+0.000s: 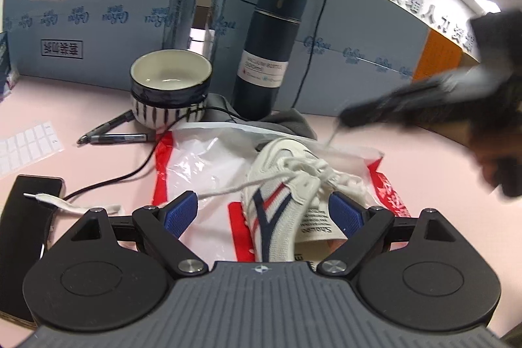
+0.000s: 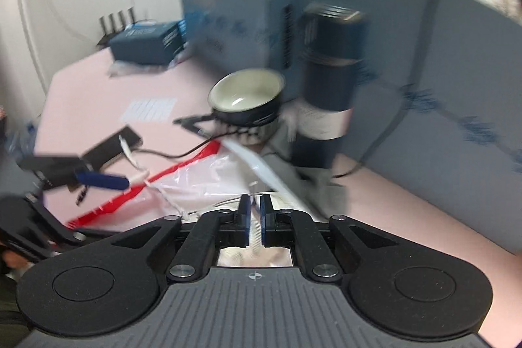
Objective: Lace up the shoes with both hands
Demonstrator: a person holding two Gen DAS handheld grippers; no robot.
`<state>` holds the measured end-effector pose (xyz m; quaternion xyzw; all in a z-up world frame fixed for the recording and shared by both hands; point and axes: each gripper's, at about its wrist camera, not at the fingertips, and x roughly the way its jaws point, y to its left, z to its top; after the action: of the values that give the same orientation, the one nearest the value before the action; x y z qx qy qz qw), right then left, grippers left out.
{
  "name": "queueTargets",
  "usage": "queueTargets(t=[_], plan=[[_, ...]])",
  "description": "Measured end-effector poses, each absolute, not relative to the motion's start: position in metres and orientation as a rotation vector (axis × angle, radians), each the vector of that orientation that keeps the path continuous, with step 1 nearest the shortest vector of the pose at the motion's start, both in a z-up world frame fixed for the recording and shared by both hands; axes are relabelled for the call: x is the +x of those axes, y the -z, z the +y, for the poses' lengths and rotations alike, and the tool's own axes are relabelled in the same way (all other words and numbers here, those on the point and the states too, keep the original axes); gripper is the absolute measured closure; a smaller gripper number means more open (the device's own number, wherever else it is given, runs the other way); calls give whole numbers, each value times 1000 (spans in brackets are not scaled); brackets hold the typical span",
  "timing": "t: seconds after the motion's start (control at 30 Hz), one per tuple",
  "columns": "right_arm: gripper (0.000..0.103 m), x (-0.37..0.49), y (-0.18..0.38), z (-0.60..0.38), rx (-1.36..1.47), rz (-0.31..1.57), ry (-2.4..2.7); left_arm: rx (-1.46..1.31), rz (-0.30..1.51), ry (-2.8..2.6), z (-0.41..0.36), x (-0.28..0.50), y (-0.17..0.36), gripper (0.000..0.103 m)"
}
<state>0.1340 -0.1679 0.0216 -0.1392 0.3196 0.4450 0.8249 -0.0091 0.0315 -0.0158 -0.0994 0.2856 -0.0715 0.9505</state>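
At the bottom middle of the left wrist view, the shoe [image 1: 287,201] lay on a red and white plastic bag [image 1: 202,172] on the pink bench [image 1: 81,119]. The left gripper [image 1: 264,211] was spread wide around the shoe, with its pads not pressing it. One loose lace end [image 1: 55,203] lay far out to the left, over a black phone [image 1: 29,234]. The right gripper [image 2: 255,211] was almost pressed together, with a thin gap, and a white lace [image 2: 255,230] seemed to run between its pads. That lace could slip out if the gap grew. A hard pull could drag the shoe, since nothing held it down.

"Shoelace" perhaps, on shoe tag [image 1: 318,225]
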Motion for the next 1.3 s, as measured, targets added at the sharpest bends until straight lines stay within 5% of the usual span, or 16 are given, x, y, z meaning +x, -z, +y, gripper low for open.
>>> queueTargets(t=[0.07,0.63,0.67,0.77,1.0,1.07,1.3], plan=[[72,137,-5,-162,-282,677,-964,-201,578,128,34,-9,15,17],[72,175,14,-142,-349,662,-1222,-187,603,84,21,-10,23,17],[73,178,16,-137,-357,670,-1234,-184,606,74,21,-11,23,17],[99,183,22,-130,-390,690,-1250,-171,607,54,21,-13,22,17],[100,192,12,-169,-66,763,-1236,5,552,109,8,-9,14,18],[100,187,10,-189,64,780,-1225,91,532,151,0,-6,12,21],[99,150,14,-230,321,773,-1181,188,579,296,-18,5,12,67]])
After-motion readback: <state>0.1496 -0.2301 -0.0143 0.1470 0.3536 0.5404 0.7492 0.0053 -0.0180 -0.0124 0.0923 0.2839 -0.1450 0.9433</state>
